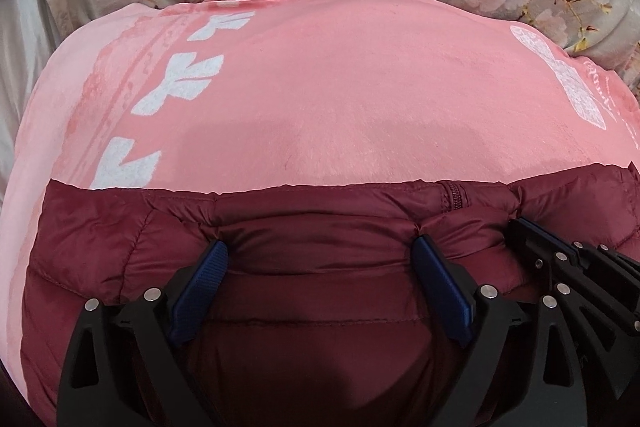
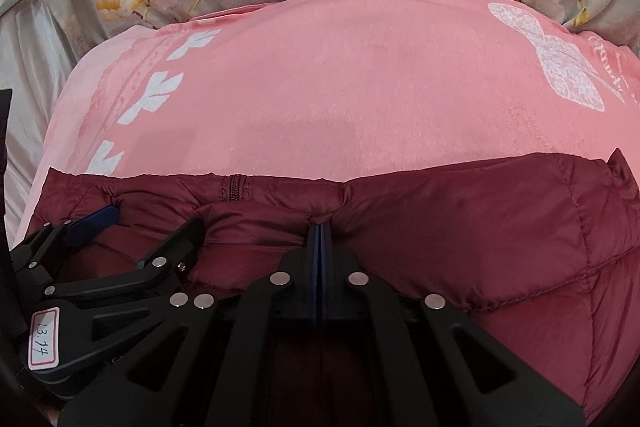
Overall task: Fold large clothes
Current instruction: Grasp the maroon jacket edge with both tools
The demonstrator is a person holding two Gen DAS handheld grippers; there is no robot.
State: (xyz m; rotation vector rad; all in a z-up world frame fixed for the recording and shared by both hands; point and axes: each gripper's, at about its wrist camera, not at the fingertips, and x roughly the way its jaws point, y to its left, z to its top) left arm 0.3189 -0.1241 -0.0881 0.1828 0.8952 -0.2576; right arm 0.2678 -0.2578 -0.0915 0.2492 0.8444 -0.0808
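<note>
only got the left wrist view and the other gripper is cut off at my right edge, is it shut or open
observer: shut. the right gripper has its pads pressed together, tips in a pucker of the red jacket. i cannot tell if cloth is caught between them.
operator: whats past it on the right
observer: more jacket, puffy and quilted, with its far corner poking up against the pink cloth.
operator: any tag on my gripper
observer: yes, a white label on the side of the left gripper, handwritten 13.14.
</note>
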